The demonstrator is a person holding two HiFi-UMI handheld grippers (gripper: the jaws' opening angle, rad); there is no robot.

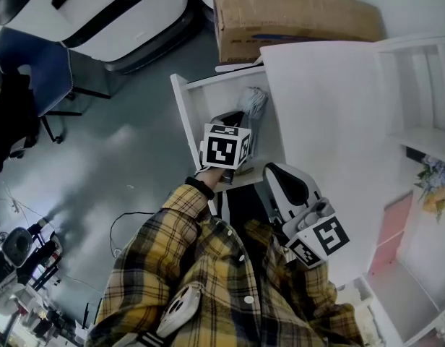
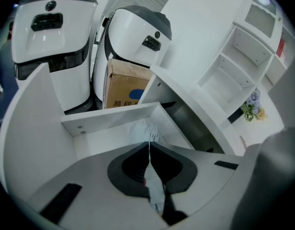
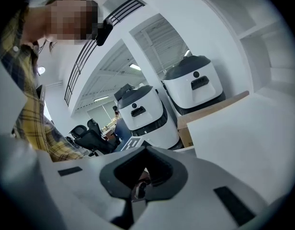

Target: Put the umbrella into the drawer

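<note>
A white drawer stands pulled out from the white cabinet. Inside it lies the folded grey umbrella, at the end near the cabinet. My left gripper points steeply down into the drawer just beside the umbrella, with its jaws together. In the left gripper view the left gripper is shut, and the umbrella shows on the drawer floor just beyond the tips. My right gripper hangs over the cabinet's near edge, away from the drawer. In its own view the right gripper looks shut and empty.
A cardboard box sits on the floor behind the drawer. Next to it is a big white machine. Open shelves and a small bunch of flowers stand at the right. A blue chair is at the far left.
</note>
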